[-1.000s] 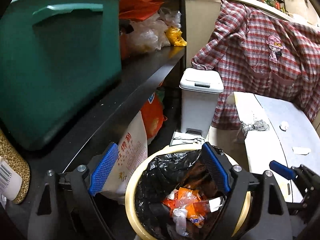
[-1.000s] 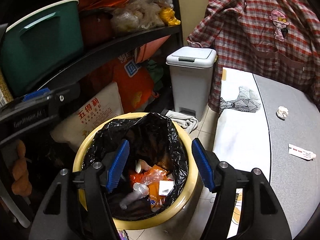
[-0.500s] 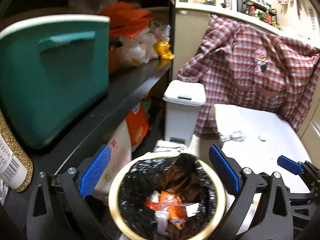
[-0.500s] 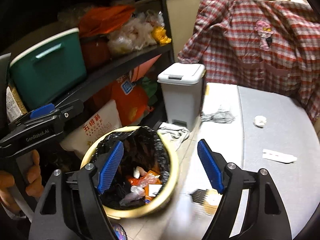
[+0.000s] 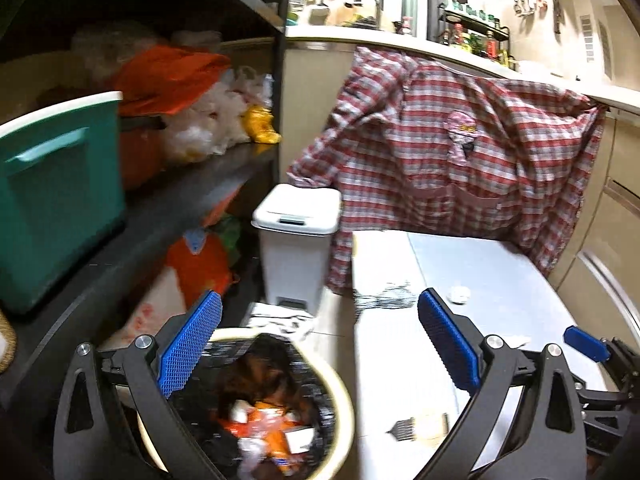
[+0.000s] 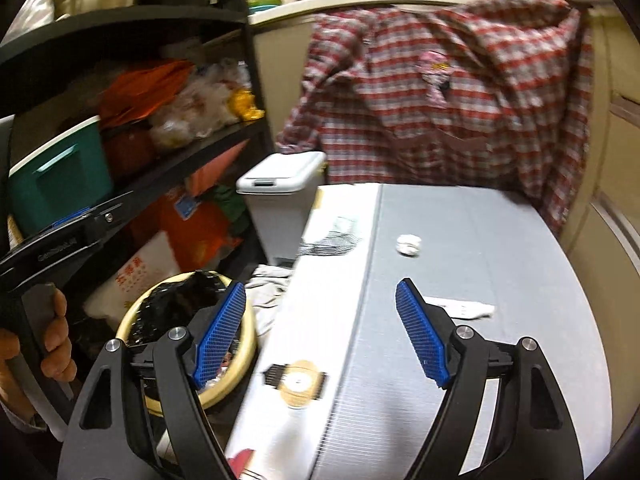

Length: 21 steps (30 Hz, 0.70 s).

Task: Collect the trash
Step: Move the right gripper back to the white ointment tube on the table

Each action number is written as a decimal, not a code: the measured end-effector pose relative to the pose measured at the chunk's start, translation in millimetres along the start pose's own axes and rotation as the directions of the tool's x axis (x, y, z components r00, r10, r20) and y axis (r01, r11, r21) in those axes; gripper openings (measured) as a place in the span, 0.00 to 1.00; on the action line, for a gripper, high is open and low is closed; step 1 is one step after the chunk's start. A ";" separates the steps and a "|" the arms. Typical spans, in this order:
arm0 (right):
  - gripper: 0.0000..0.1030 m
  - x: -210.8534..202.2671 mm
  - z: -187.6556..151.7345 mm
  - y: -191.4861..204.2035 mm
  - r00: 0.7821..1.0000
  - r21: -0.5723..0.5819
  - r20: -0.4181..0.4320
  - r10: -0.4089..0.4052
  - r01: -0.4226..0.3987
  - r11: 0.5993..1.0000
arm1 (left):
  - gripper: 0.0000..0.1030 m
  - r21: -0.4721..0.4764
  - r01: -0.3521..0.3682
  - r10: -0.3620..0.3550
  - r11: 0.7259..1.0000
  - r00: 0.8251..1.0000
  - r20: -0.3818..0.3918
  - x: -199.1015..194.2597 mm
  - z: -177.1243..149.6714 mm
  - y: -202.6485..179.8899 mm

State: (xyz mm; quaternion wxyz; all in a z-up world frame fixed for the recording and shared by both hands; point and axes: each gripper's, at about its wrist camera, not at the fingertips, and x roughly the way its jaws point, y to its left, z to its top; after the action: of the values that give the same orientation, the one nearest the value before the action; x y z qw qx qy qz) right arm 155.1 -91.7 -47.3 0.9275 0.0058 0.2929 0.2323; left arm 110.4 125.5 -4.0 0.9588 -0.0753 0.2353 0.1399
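A yellow round bin [image 5: 340, 396] with a black liner holds orange and white wrappers [image 5: 264, 428]; it also shows in the right wrist view [image 6: 244, 344]. My left gripper [image 5: 320, 336] is open and empty above the bin's right edge. My right gripper [image 6: 320, 328] is open and empty over the grey table [image 6: 500, 240]. On the table lie a crumpled white paper ball [image 6: 409, 244] and a flat white wrapper [image 6: 464, 308]. The ball also shows in the left wrist view [image 5: 459, 294].
A white pedal bin [image 5: 296, 240] stands behind the yellow bin. A dark shelf [image 5: 168, 216] on the left carries a green box [image 5: 56, 196] and bags. A plaid shirt [image 5: 460, 160] hangs behind the table. A cloth [image 6: 268, 280] lies on the floor.
Both grippers have risen and swung right, away from the bin toward the table. Both stay open and empty.
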 end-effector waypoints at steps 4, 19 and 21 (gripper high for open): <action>0.75 0.7 0.6 -29.9 0.999 0.050 -0.002 -0.049 0.049 0.998 | 0.93 0.048 0.044 -0.044 0.998 0.999 0.007 8.4 4.0 -34.5; 0.75 31.3 -23.8 -126.6 0.960 0.163 -0.076 -0.268 0.277 0.947 | 0.93 0.147 0.144 -0.140 0.979 0.989 -0.037 54.9 -9.0 -105.5; 0.75 37.7 -26.8 -134.7 0.953 0.168 -0.094 -0.288 0.300 0.939 | 0.93 0.150 0.144 -0.137 0.978 0.989 -0.054 62.1 -13.8 -105.2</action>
State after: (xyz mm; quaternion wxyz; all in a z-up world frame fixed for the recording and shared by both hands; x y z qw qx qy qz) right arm 225.2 -198.8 -109.7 0.9369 0.0379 0.3416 0.0640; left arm 189.2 37.2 -37.2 0.9640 -0.0209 0.2600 0.0518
